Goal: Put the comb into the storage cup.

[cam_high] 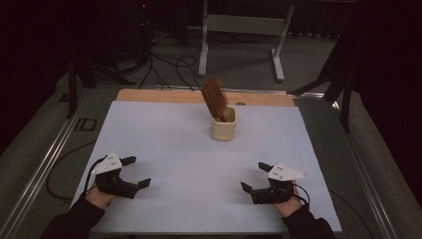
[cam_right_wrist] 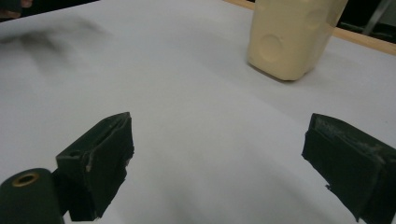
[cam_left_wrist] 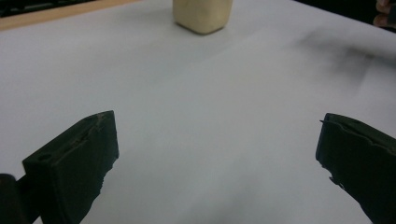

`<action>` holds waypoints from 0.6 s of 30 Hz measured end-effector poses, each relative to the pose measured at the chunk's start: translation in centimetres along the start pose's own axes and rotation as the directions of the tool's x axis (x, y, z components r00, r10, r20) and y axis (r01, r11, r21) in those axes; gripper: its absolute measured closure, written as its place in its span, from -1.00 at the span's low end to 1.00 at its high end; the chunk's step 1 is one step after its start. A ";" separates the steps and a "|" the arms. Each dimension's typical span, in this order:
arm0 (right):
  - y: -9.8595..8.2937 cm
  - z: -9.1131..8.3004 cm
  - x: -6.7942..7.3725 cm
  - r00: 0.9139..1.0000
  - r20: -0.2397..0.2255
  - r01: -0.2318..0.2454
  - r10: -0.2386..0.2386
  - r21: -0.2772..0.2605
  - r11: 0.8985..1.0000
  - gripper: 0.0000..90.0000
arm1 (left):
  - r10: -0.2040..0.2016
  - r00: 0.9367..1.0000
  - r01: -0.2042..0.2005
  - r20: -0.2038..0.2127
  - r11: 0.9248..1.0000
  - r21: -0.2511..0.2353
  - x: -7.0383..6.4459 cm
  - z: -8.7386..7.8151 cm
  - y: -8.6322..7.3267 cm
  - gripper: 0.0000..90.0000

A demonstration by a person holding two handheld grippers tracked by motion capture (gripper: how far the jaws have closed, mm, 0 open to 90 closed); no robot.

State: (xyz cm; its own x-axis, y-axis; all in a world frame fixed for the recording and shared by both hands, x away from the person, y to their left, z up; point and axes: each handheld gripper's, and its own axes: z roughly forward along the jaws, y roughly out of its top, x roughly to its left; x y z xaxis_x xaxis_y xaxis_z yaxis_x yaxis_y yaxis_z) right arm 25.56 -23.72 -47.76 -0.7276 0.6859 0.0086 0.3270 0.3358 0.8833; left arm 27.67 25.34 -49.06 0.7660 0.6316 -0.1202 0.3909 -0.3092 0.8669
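Observation:
A wooden hairbrush [cam_high: 215,97] stands bristle end up, leaning left, in a cream cup [cam_high: 223,128] at the middle back of the white sheet. The same cream cup [cam_left_wrist: 202,15] sits far ahead in the left gripper view, and the cream cup [cam_right_wrist: 292,35] is ahead to the right in the right gripper view. My left gripper [cam_high: 138,172] rests open near the front left of the sheet, with nothing between its jaws. Near the front right, my right gripper [cam_high: 253,176] is open and holds nothing either.
The white sheet [cam_high: 164,139] covers a wooden table top [cam_high: 159,95] whose far edge shows. Metal rails run along both table sides. Behind the table are cables on the floor and a white stand's legs [cam_high: 241,35]. Wide bare sheet lies between the grippers and the cup.

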 end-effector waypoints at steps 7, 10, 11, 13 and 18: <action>-0.9 -0.2 -0.6 1.000 -0.015 -0.007 0.007 -0.009 1.000 -0.81 | -0.024 1.000 0.024 -0.010 1.000 -0.015 0.5 -0.8 -1.0 -1.00; -1.6 -0.3 -0.8 1.000 -0.004 -0.016 0.016 0.012 1.000 -0.81 | -0.039 0.999 0.039 -0.012 0.999 -0.014 0.6 -0.9 -1.6 -1.00; -1.8 -0.4 -0.9 1.000 -0.001 -0.018 0.018 0.008 1.000 -0.81 | -0.039 0.999 0.039 -0.016 0.999 -0.007 0.6 -1.0 -1.7 -1.00; -2.1 -0.5 -1.0 1.000 0.008 -0.025 0.025 0.013 1.000 -0.81 | -0.042 0.999 0.042 -0.027 0.999 -0.010 0.7 -1.3 -2.0 -1.00; -2.4 -0.3 -1.4 0.999 0.012 -0.048 0.048 0.018 0.999 -0.81 | -0.052 0.997 0.050 -0.052 0.998 -0.024 0.9 -2.0 -2.5 -1.00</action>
State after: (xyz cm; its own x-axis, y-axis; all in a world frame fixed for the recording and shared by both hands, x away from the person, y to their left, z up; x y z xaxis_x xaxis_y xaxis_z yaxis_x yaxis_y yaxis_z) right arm 25.60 -25.68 -49.79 -0.7038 0.7090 0.0448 0.3722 0.3142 0.8734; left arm 26.33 28.07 -50.34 0.7170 0.6830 -0.1392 0.4168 -0.2600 0.8710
